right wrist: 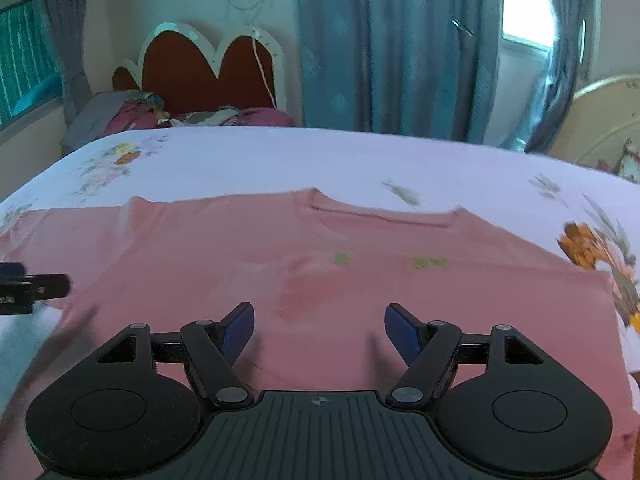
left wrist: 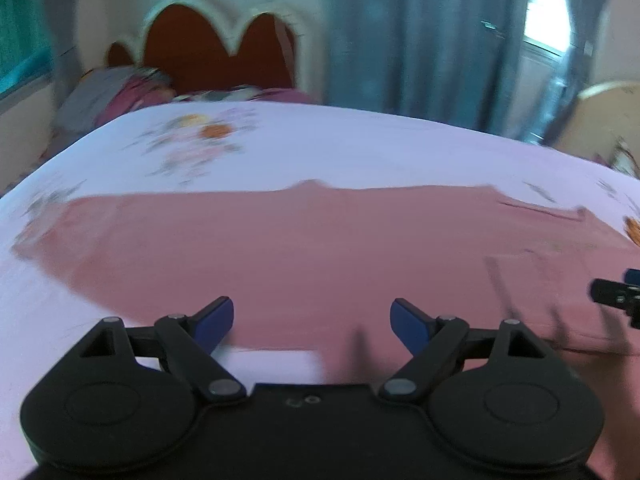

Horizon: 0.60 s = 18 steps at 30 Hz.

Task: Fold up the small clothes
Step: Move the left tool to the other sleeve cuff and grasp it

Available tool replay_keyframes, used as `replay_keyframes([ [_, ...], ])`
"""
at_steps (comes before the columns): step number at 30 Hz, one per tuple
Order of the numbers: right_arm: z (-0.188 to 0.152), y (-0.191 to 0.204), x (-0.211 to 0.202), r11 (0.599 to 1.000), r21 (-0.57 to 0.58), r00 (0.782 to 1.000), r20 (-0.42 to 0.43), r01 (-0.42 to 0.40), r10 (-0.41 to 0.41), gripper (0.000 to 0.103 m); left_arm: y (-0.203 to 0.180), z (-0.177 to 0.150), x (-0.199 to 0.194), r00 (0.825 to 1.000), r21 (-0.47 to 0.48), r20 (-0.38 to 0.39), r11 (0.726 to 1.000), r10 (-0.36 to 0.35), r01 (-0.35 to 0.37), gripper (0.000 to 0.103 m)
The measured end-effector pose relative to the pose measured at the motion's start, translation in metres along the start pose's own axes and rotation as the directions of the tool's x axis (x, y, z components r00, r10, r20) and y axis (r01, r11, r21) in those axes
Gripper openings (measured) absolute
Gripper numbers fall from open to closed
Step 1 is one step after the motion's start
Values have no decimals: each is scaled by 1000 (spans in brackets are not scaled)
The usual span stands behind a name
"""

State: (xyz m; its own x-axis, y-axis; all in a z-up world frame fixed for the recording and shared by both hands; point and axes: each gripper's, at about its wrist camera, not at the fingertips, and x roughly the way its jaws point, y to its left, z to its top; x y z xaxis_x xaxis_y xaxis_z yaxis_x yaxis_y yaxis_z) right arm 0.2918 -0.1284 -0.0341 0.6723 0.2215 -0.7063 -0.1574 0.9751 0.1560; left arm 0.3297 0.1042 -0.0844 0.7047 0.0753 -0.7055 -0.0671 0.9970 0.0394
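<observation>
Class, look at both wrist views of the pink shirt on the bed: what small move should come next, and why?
Probably lower the right hand-held gripper onto the near hem of the pink shirt and pinch it. The shirt lies spread flat on the floral bedsheet, collar at the far side, and both the right and the left hand-held gripper stand open, holding nothing.

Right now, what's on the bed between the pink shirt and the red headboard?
Only bare flowered bedsheet, then a pile of rumpled clothes against the headboard. The right wrist view shows it beyond the pink shirt.
</observation>
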Motion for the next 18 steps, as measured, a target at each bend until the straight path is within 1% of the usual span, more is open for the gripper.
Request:
replay_keyframes([
  [1,2,6,2,1000,3,1000,-1,-2,2,72,14,0,1,1000,-19,-4,1000,15,-15,85],
  [2,4,11,6,1000,4,1000,-3,-3,3,62,28,-1,2,999,-37,-7,999,32,-32,85],
  [4,9,21,13,1000,12,1000,-17,-6,6,48,53,0,3,998,-72,-15,996,61,-62,85],
  [7,17,35,21,1000,21,1000,-19,-10,10,48,91,1,5,994,-124,-23,987,104,-106,85],
  [10,23,47,26,1000,12,1000,-10,-1,1,48,128,2,9,988,-194,-41,969,146,-151,85],
  [14,21,56,38,1000,12,999,-40,8,-8,48,173,3,17,979,-284,-71,938,189,-201,85],
  [18,14,55,50,999,23,997,-75,31,-29,48,212,5,32,975,-390,-95,893,202,-223,85],
])
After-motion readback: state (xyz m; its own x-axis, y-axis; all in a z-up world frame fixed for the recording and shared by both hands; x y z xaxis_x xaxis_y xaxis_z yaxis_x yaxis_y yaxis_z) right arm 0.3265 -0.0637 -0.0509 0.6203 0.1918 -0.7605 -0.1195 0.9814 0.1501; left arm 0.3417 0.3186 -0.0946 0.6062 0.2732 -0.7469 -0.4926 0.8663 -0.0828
